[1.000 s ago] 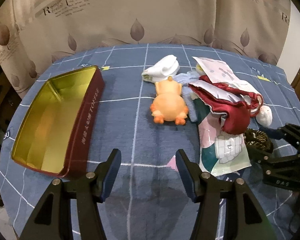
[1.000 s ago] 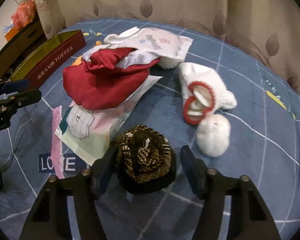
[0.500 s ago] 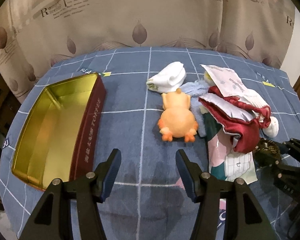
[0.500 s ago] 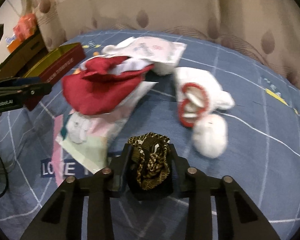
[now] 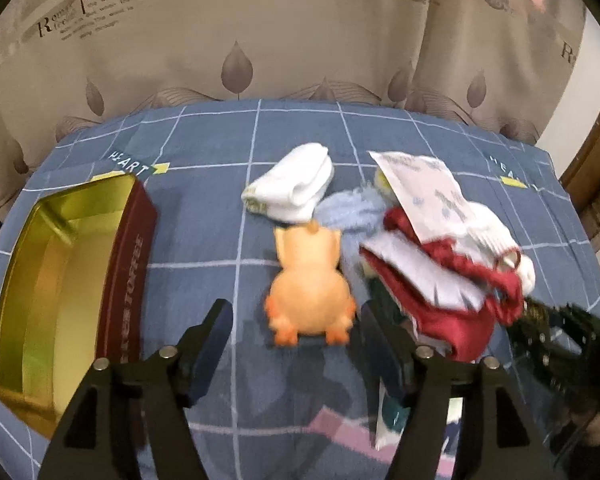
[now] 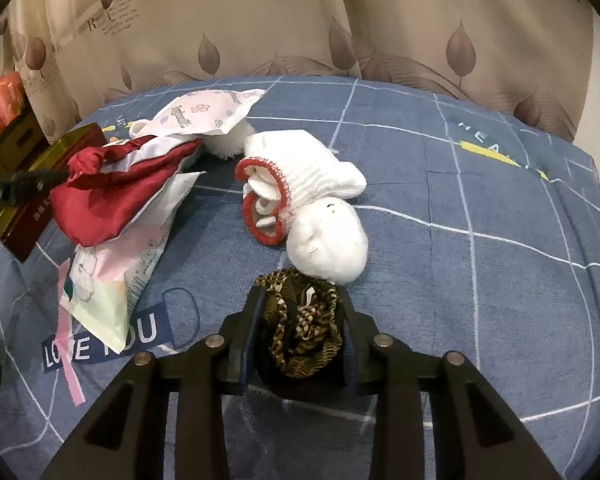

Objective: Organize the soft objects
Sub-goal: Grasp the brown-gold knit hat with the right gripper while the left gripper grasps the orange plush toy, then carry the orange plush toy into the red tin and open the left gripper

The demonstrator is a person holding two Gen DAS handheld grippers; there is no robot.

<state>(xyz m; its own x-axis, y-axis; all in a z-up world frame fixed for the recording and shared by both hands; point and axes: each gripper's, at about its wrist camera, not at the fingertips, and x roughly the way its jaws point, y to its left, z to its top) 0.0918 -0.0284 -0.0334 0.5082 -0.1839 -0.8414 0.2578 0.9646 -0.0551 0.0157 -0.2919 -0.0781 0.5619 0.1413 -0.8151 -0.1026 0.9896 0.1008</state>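
Fingers of my right gripper (image 6: 300, 328) closed a moment ago and now clamp the patterned fabric bundle (image 6: 302, 330), low centre. My left gripper (image 5: 296, 340) just opened wider, empty, the orange plush (image 5: 310, 300) ahead; the tin (image 5: 60, 292) waits at left.

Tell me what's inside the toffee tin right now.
Nothing visible: the toffee tin shows only bare gold lining. Its near corner is hidden behind the left gripper.
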